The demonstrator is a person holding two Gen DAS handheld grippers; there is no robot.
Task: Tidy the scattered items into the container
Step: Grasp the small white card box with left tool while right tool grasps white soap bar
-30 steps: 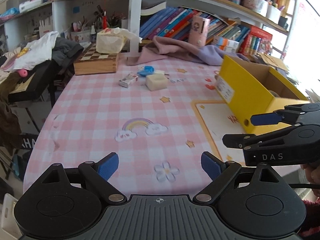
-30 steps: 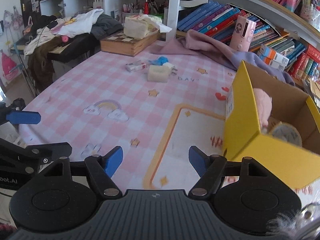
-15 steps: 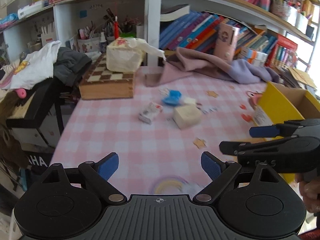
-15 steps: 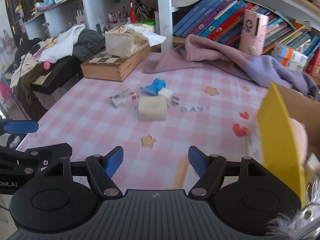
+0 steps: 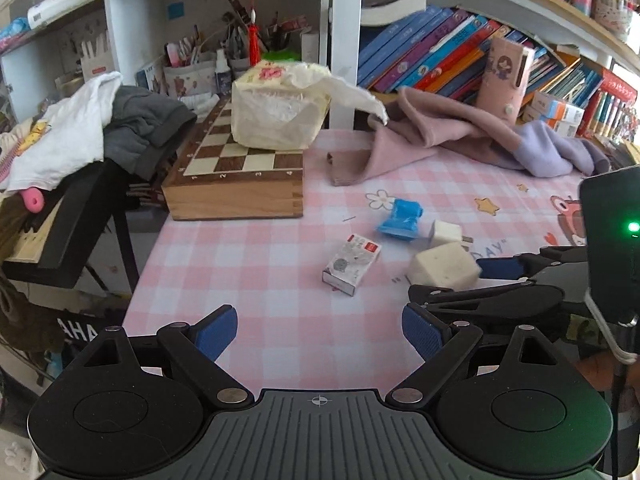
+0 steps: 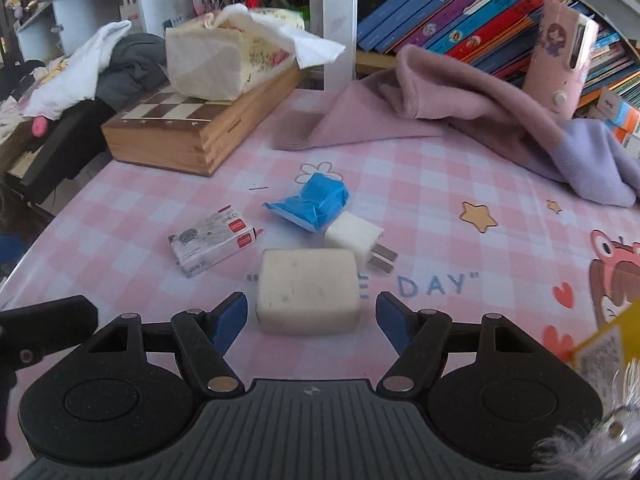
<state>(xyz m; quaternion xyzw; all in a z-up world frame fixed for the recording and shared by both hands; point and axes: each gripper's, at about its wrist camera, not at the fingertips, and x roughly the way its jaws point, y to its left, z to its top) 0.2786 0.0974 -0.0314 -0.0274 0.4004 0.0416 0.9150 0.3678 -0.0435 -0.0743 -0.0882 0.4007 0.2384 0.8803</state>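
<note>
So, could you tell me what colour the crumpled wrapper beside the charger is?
Bright blue wrapper; the right wrist view shows it best.

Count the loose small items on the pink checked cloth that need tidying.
4, clustered mid-table: the cream block nearest, between the right tongs; the white plug touching behind it; the blue wrapped piece beyond; the small printed box left. Others may be out of view.

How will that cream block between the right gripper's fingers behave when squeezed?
The cream block looks like a sponge, rounded and matte, so probably soft, light and grippy. Flat-sided, it shouldn't roll. The right gripper is closing around it without touching.
</note>
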